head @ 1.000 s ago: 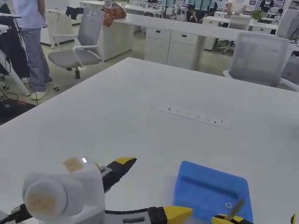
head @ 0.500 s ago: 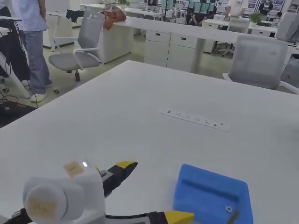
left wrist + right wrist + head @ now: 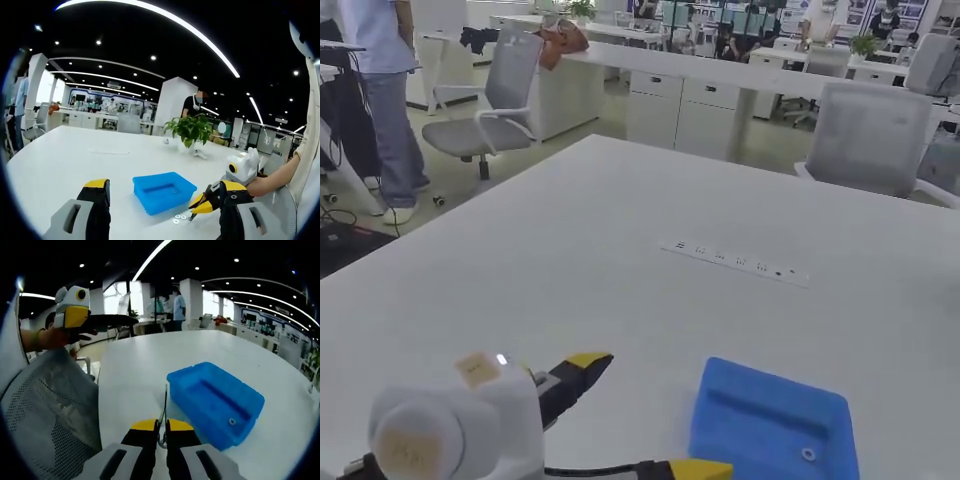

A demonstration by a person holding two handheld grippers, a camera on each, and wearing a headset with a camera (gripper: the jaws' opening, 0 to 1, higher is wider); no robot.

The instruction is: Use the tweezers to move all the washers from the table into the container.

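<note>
Tweezers, pinched in the closed right gripper, had drawn back from the blue container — one washer lay inside; left gripper gaped wide; more washers waited on the table.

Plastic container, matt wht table.

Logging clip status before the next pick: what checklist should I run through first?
1. Grip: right tongs shut on the tweezers: ok.
2. Spare hand: left tongs open, holding nothing: ok.
3. Targets: loose washers lie beside the container: ok.
4. Container upright and open, one washer inside: ok.
5. Tweezers tips empty: cannot tell, too thin to see.
</note>
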